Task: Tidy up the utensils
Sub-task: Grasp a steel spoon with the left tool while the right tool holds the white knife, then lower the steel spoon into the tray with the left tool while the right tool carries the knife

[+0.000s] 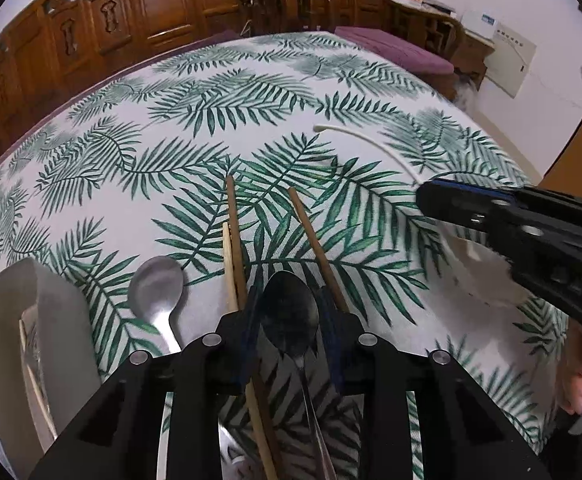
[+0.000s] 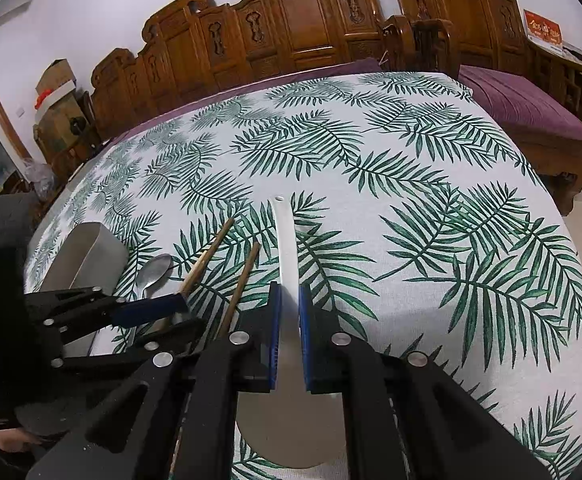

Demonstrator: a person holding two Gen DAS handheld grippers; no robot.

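Note:
My left gripper (image 1: 289, 312) stands around a dark metal spoon (image 1: 289, 314) that lies on the leaf-print tablecloth; its blue pads sit beside the bowl with small gaps. A second metal spoon (image 1: 155, 290) lies to its left. Wooden chopsticks (image 1: 315, 240) lie on either side of the gripper. My right gripper (image 2: 289, 320) is shut on the handle of a white rice spoon (image 2: 285, 236). The right gripper also shows in the left wrist view (image 1: 491, 216), over the white spoon (image 1: 375, 142).
A grey utensil holder (image 1: 31, 340) stands at the left and holds a pale chopstick; it also shows in the right wrist view (image 2: 91, 252). Carved wooden chairs (image 2: 311, 20) line the far table edge. A purple-cushioned bench (image 2: 523, 108) stands at the right.

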